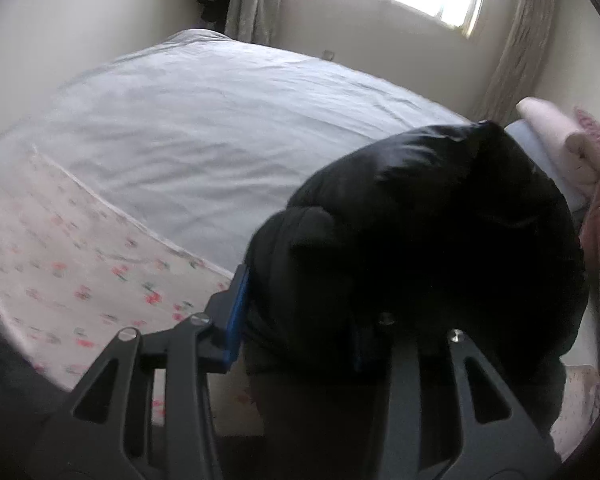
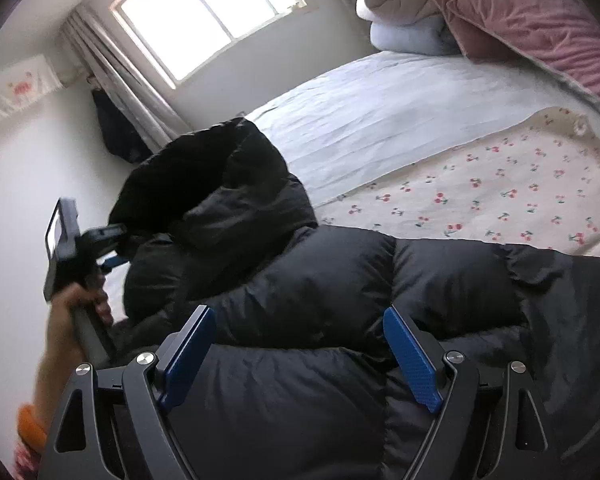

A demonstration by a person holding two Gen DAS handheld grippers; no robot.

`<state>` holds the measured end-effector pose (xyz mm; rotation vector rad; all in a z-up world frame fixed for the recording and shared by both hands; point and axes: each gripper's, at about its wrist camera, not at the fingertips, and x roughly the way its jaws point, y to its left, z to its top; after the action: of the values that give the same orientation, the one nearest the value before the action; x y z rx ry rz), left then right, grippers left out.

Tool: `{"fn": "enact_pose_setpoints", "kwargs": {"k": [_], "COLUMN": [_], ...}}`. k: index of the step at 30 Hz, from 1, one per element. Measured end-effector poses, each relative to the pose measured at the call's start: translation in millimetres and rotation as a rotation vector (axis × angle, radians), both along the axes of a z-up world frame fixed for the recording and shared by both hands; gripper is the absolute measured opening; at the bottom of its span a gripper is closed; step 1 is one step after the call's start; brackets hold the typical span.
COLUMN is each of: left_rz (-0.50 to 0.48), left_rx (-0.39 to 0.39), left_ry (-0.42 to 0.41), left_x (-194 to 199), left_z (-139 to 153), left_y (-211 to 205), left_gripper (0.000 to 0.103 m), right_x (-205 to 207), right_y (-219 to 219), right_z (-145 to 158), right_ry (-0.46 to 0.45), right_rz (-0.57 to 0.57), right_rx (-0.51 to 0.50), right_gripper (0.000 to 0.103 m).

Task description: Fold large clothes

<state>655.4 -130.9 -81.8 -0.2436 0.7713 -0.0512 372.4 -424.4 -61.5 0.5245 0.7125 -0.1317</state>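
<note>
Plainly, the black puffer jacket [image 2: 340, 288] lies across the near edge of the bed [image 2: 380, 120], its padded body running left to right in the right wrist view and its hood [image 2: 204, 176] standing up at the left end; part of it rests on the cherry-print sheet [image 2: 500, 184], with the pale blue cover beyond. The right gripper [image 2: 298, 356] sits low over the middle of the jacket's body, its blue pads spread wide with padding bulging between them; the pads do not look pressed in, so I judge it open and holding nothing. The left gripper [image 1: 296, 312] is at the hood end; in its own view the jacket fills the space between the fingers, one blue pad [image 1: 236, 312] lies flat against the fabric and the other is lost in the dark cloth, so it appears pinched on a fold near the collar, partly closed. From the right wrist view the person's hand [image 2: 80, 300] holds that tool just beside the hood. The jacket's long axis runs from one gripper to the other; the left is nearer the hood, the right nearer the body, so a fold of the hood down over the body would likely fall to the left hand, while the right steadies the middle.
</note>
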Motion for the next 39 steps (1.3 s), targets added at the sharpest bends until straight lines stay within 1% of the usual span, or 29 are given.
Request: {"fn": "enact_pose_setpoints", "kwargs": {"k": [2,3,4,5,7,9,11,13,15,16,17,18,19,20,21,22,23,24,25,26,27,28,30,31,33,34,35,37,39], "left_rz": [0.014,0.025,0.013,-0.016,-0.061,-0.096,-0.131,-0.165,-0.199,-0.209,-0.212,-0.210,-0.213,-0.218,-0.212,-0.206,-0.198,-0.190,-0.188,-0.181,-0.162,-0.143,-0.089,-0.082,-0.075,-0.067,-0.063,-0.064,-0.062], "left_rx": [-0.111,-0.169,-0.202,-0.209,-0.212,-0.249,-0.310,-0.383,-0.465,-0.489,-0.506,-0.506,-0.507,-0.510,-0.509,-0.509,-0.492,-0.467,-0.459,-0.454,-0.430,-0.398,-0.319,-0.295,-0.245,-0.219,-0.217,-0.240,-0.285], "left_ry": [-0.046,-0.051,-0.035,-0.017,-0.004,0.013,0.018,0.001,-0.023,-0.033,-0.040,-0.040,-0.042,-0.045,-0.060,-0.114,-0.159,-0.200,-0.215,-0.206,-0.165,-0.113,0.033,0.086,0.107,0.108,0.114,0.125,0.142], "left_x": [-5.9,-4.9,-1.3,1.7,7.1,10.6,16.7,19.5,23.0,18.5,20.5,22.0,21.5,20.7,17.6,12.0,6.0,0.6,0.4,2.3,7.2,14.5,30.4,35.9,39.0,39.6,40.3,42.2,42.6], "left_z": [-13.0,-18.3,-21.0,-22.5,-20.0,-17.7,-18.2,-18.1,-18.0,-18.7,-21.7,-24.6,-25.7,-24.5,-18.0,-6.5,3.4,12.5,14.9,12.2,4.1,-6.8,-36.4,-47.6,-52.4,-52.0,-52.8,-53.1,-53.1], "left_y": [14.7,19.5,22.2,21.6,23.0,29.5,38.5,47.8,54.2,52.5,54.3,55.1,54.9,55.8,59.0,63.9,67.2,69.2,69.0,67.8,63.1,57.6,47.0,43.0,38.3,36.6,36.6,39.1,46.6], "left_gripper": [0.041,0.041,0.039,0.038,0.038,0.038,0.038,0.039,0.042,0.044,0.044,0.044,0.039,0.014,0.012,0.012,0.012,0.012,0.012,0.012,0.012,0.011,0.011,0.013,0.019,0.029,0.033,0.033,0.035], "right_x": [5.1,10.1,21.2,32.1,73.1,108.6,144.5,183.5,212.6,223.8,239.8,249.3,256.1,257.1,251.9,239.9,227.9,218.2,209.2,202.6,198.5,197.6,200.2,204.1,213.2,216.1,218.0,218.8,219.3], "right_y": [3.4,4.5,7.2,9.4,14.8,20.2,26.7,31.5,32.0,31.4,28.1,24.8,21.4,19.9,23.0,32.0,40.7,45.5,43.3,35.5,26.5,18.0,5.1,-2.4,-15.6,-25.6,-30.7,-37.5,-39.7], "right_z": [5.4,10.5,22.7,33.1,56.2,64.4,63.9,51.0,36.8,30.8,21.0,13.8,6.4,2.2,5.5,17.7,30.3,38.4,44.4,47.4,46.8,41.9,24.1,7.4,-22.6,-41.8,-51.0,-59.7,-59.2], "right_ry": [0.039,0.048,0.054,0.050,0.031,0.033,0.051,0.099,0.125,0.136,0.164,0.184,0.209,0.223,0.204,0.137,0.075,0.040,0.019,0.009,0.016,0.036,0.094,0.147,0.245,0.301,0.324,0.347,0.362], "right_rz": [-0.006,-0.004,-0.002,-0.002,0.030,0.045,0.056,0.063,0.044,0.031,0.001,-0.013,-0.009,0.000,-0.007,0.003,0.015,-0.009,-0.045,-0.072,-0.101,-0.122,-0.141,-0.150,-0.155,-0.154,-0.154,-0.159,-0.159], "right_rx": [-0.014,-0.020,-0.040,-0.061,-0.112,-0.157,-0.229,-0.288,-0.340,-0.368,-0.413,-0.426,-0.411,-0.391,-0.402,-0.459,-0.543,-0.630,-0.684,-0.680,-0.668,-0.654,-0.636,-0.625,-0.563,-0.494,-0.453,-0.396,-0.410], "right_gripper": [0.087,0.087,0.087,0.087,0.087,0.087,0.087,0.087,0.086,0.083,0.073,0.065,0.039,0.018,0.016,0.011,0.011,0.010,0.010,0.010,0.010,0.010,0.010,0.010,0.010,0.010,0.010,0.010,0.010]}}
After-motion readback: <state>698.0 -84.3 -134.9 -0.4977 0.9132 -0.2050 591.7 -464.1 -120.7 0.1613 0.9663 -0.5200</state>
